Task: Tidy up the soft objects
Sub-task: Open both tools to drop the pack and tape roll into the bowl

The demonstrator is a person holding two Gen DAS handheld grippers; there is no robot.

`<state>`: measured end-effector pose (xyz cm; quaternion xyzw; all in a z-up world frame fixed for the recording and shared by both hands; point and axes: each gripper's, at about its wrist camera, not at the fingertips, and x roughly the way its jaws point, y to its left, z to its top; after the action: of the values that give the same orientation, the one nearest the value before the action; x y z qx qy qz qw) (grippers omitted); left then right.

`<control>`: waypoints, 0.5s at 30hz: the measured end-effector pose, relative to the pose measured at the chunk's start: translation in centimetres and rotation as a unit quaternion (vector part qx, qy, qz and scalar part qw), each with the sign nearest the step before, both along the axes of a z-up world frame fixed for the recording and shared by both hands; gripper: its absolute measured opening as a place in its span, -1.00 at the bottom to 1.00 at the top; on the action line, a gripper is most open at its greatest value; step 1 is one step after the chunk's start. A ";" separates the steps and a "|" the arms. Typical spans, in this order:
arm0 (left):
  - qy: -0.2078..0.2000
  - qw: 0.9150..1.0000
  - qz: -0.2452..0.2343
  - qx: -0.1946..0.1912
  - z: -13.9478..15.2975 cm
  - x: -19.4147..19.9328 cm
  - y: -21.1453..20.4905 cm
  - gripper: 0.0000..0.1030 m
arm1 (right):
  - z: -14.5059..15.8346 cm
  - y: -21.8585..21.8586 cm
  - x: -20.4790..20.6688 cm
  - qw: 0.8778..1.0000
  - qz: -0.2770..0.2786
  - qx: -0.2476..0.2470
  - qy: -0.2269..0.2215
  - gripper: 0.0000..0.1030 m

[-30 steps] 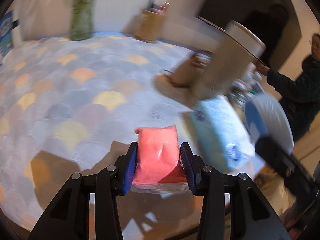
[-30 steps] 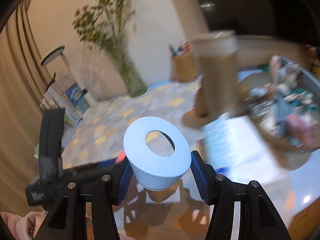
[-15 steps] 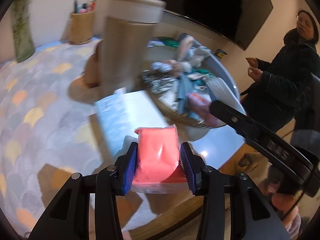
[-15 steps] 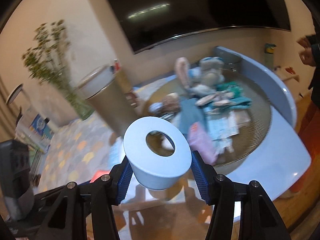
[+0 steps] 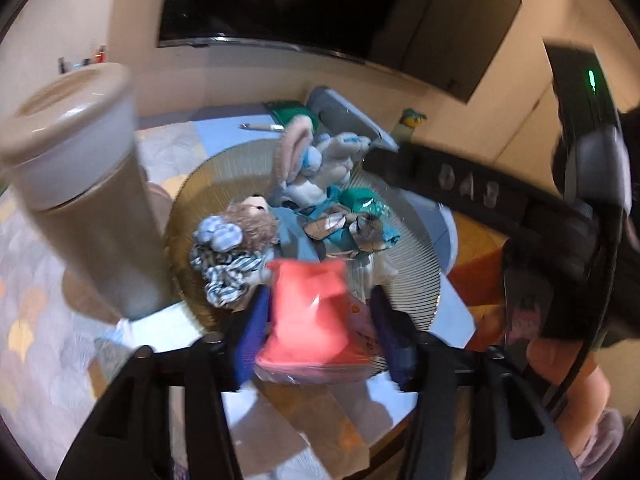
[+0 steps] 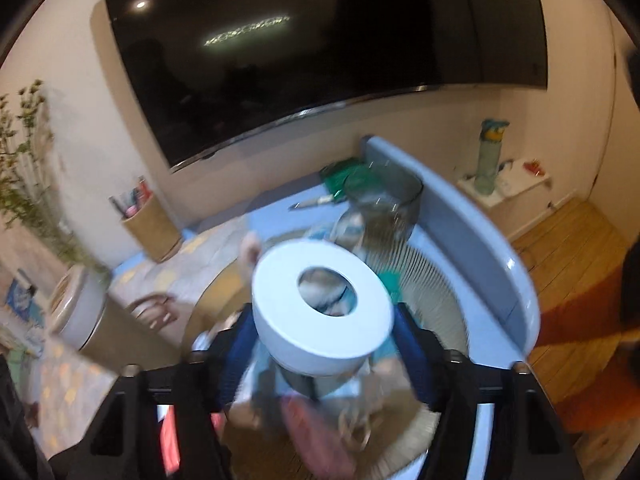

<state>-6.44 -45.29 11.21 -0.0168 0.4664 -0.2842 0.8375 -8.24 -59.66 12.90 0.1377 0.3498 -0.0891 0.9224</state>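
Pink soft pack [image 5: 310, 312] in our left gripper [image 5: 316, 328], carried over near rim of woven basket [image 5: 408, 280]; we judge it bound for pile of plush toys [image 5: 256, 236] there. Jaws narrow, pads pressing pack's sides. Tissue roll [image 6: 322, 306] in our right gripper [image 6: 324, 344], over same basket, hole facing camera. Jaws mid-width, clamped on roll. Tall beige canister [image 5: 88, 192] stands on table just beside basket's left edge.
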 end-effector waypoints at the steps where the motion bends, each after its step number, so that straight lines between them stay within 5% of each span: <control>1: 0.000 1.000 -0.001 0.007 -0.2 0.2 -0.2 0.34 | 0.0 -0.2 0.7 1.000 -0.004 -0.004 0.004 0.62; 3: -0.009 1.000 0.006 0.013 -0.3 0.2 -0.2 0.64 | -0.1 -0.5 1.1 1.000 -0.011 -0.001 0.008 0.72; 15: -0.016 0.998 -0.058 0.030 0.1 -3.5 1.3 0.67 | 0.3 -0.4 -3.1 0.997 -0.049 0.055 -0.009 0.73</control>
<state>-9.98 -44.03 11.29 0.0403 0.4615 -0.3180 0.8272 -11.37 -60.05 13.24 0.2058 0.3392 -0.1132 0.9109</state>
